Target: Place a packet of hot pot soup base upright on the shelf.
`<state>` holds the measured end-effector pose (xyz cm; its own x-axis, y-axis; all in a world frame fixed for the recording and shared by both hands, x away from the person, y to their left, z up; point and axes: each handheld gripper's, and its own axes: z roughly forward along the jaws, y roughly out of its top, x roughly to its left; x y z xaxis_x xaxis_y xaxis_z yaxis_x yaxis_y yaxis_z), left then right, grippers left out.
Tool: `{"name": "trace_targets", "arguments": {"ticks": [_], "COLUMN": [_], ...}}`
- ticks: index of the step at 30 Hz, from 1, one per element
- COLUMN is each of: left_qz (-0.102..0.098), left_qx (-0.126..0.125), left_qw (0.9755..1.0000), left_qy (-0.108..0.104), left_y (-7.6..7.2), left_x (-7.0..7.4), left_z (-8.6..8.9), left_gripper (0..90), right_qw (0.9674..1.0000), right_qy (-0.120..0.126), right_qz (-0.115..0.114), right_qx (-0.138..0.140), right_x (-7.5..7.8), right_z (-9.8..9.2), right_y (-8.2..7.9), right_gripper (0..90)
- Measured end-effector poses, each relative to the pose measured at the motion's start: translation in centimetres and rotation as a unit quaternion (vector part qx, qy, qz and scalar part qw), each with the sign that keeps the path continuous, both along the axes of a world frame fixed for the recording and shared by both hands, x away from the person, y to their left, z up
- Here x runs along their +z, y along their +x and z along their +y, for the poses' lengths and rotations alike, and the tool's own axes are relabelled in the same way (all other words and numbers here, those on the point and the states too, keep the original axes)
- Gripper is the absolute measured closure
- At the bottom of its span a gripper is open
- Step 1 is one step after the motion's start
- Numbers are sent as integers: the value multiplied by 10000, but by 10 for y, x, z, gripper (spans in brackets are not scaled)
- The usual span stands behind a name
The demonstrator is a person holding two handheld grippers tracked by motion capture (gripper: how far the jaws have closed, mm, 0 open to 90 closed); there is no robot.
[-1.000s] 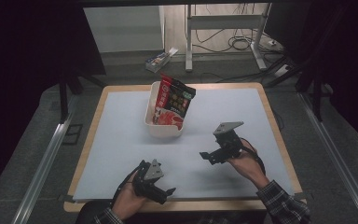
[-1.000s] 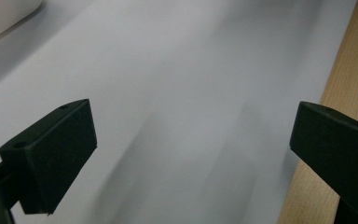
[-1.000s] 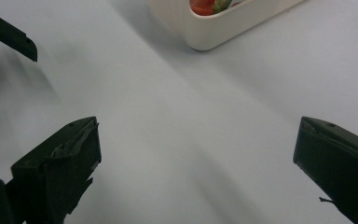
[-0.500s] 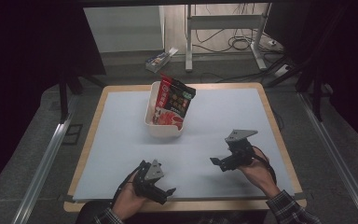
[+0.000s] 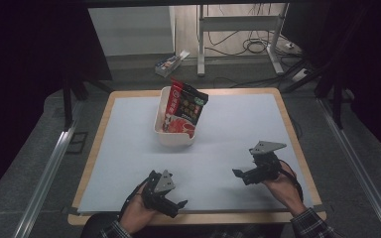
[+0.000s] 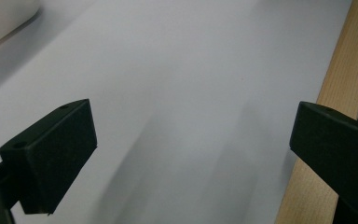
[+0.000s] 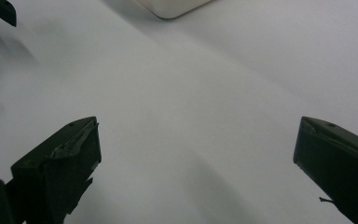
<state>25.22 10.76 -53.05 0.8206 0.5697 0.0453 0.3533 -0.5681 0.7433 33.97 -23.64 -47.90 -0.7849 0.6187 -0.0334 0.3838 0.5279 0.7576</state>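
We judged the main risk to be the snack bag [image 5: 184,106]: it stood upright and leaning in the white tub [image 5: 172,135], poking well above the rim, so a careless sideways nudge or a pinch taken too high on the loose film could have tipped it out or dragged the light tub across the tabletop [image 5: 238,124]. Our left tool [image 5: 167,198] rested near the front edge with its jaws spread wide and nothing between them; the right tool [image 5: 245,173] hovered over the sheet, likewise spread and empty. The bag and tub sat toward the far middle of the tabletop, at roughly twelve o'clock from the left tool and eleven o'clock from the right, well apart from both.
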Motion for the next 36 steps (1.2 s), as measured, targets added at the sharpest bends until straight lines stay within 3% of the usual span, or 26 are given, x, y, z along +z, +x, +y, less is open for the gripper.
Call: {"name": "trace_targets", "arguments": {"ticks": [15,29,36], "left_qz": [-23,-30,-7], "left_qx": [-14,-22,-30], "left_qw": [10000,9999,9999], "left_qy": [48,96,129], "left_y": [0,0,0], "left_x": [-1,-1,-2], "left_z": [-1,-2,-2], "left_gripper": [3,3,3], "right_qw": [9994,9980,9969], "right_qy": [-1,-177,-153], "right_qz": [-55,-121,-50], "right_qx": [-349,-589,-767], "right_x": [-2,-8,-12], "right_z": [-30,-51,-64], "right_y": [-9,-16,-18], "right_gripper": [4,4,4]}}
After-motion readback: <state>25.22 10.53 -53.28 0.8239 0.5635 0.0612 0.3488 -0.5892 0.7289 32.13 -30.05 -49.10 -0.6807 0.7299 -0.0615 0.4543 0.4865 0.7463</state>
